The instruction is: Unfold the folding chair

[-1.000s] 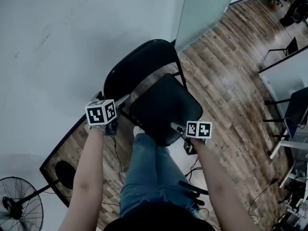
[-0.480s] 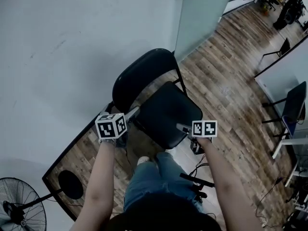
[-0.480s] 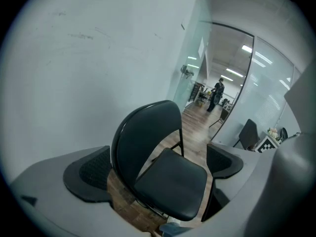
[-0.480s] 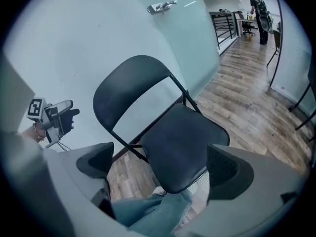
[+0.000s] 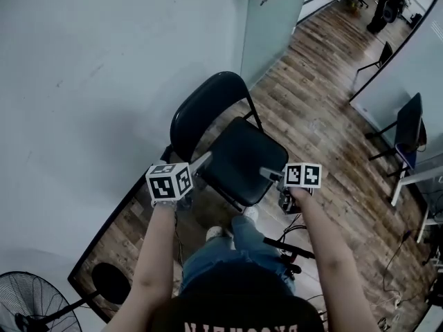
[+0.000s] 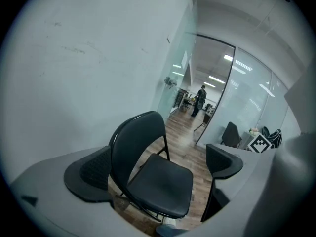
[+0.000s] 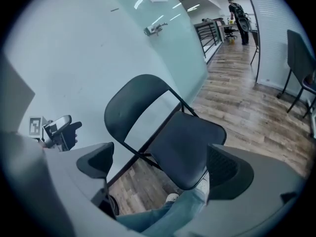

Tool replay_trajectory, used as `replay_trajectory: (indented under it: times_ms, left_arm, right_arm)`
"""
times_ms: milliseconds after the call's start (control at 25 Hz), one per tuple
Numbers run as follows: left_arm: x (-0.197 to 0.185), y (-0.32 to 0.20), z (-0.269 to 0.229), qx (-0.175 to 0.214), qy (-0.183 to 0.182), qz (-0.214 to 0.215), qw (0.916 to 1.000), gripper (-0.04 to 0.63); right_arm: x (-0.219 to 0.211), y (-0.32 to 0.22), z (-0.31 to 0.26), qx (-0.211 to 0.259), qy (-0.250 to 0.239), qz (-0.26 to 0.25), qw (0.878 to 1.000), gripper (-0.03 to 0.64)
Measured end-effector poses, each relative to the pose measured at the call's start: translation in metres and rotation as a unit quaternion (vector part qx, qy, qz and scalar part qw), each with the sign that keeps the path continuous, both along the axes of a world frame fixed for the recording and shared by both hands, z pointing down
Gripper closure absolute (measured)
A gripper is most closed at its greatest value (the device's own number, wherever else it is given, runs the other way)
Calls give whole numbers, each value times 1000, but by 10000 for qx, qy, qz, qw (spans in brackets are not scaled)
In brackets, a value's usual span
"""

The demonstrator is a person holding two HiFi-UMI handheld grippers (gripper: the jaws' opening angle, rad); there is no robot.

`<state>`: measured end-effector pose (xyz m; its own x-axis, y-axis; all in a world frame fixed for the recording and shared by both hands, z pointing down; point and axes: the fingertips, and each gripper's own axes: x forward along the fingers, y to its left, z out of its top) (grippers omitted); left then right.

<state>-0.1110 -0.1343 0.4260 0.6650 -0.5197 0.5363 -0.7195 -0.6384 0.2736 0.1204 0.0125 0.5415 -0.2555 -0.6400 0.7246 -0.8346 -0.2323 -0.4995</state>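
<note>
Fingers gape wide on left gripper, right gripper.

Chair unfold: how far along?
Done: the folding chair stands open beside the wall, seat down, backrest up. In hand: nothing; the left gripper and right gripper both have jaws apart, off the chair. Left: apparently nothing, bar perhaps checking the seat is fully down.

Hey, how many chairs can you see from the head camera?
3: the folding chair, open, at centre; a dark chair at the right edge; and a thin-framed chair farther back, upper right. Others may be hidden in the far office.
</note>
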Motion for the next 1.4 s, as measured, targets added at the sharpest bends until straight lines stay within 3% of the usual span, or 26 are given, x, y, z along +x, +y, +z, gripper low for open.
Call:
replay_trajectory:
  times_ms: [280, 520, 720, 1000, 1160, 1320, 1400]
  left_arm:
    - [-15, 21, -26, 433, 59, 331, 9985, 26]
    - [-24, 38, -53, 1011, 98, 640, 9928, 26]
    - [-33, 46, -83, 1574, 240, 909, 9830, 39]
    - [-50, 54, -121, 2165, 514, 1077, 9689, 213]
    - [-55, 55, -131, 2319, 647, 1021, 9652, 379]
    - [-57, 53, -145, 2579, 678, 839, 9601, 486]
    - [-57, 53, -153, 2827, 619, 718, 9545, 593]
  right_arm:
    - [-36, 14, -53, 529, 455, -23, 9976, 45]
    - [-64, 26, -110, 1365, 930, -122, 9862, 54]
    - [-85, 38, -159, 2023, 1303, -136, 9705, 114]
    - [-99, 55, -227, 2757, 2226, -56, 9351, 319]
    - [-106, 59, -256, 3032, 2747, -33, 9125, 404]
    - [-111, 60, -284, 3331, 3037, -55, 8926, 484]
    - [-110, 62, -297, 3472, 3173, -21, 8825, 527]
